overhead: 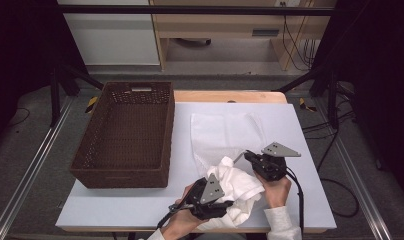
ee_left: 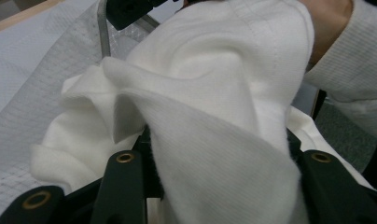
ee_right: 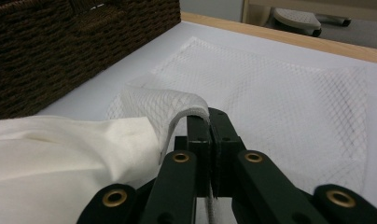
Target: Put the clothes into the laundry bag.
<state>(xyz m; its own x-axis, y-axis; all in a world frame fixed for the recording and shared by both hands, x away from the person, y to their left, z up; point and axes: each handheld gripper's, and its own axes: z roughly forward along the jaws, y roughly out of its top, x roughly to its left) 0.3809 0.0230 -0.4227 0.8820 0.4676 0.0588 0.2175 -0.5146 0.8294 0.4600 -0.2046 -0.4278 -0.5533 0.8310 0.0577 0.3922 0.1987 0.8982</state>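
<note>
A white mesh bag (overhead: 225,132) is laid flat on the pale worktop (overhead: 300,165), just to the right of a dark brown woven basket (overhead: 125,135) that is set on the worktop's left part. A bunched white cloth (overhead: 237,187) is seen at the near end of the mesh bag, between the two hands, with part of it resting on the worktop near the front edge.

The left gripper (overhead: 217,202) is held low at the near edge of the worktop, by a hand coming in from the bottom of the high view. In the left gripper view, a thick fold of the white cloth (ee_left: 214,140) is seen passing between the two black fingers (ee_left: 123,184), which are pressed against it on both sides, so the cloth is grasped there at a partly closed width. The sleeve of the other arm (ee_left: 350,70) is seen at the upper right of that view.

The right gripper (overhead: 250,156) is held just behind and to the right of the cloth. In the right gripper view its fingers (ee_right: 221,135) are clenched together, and an edge of the mesh bag (ee_right: 168,107) is pinched between their tips, lifted and curled up off the worktop. The white cloth (ee_right: 60,154) is seen lying just beside that raised edge, partly under it, and the basket (ee_right: 65,46) is seen beyond at the upper left.
</note>
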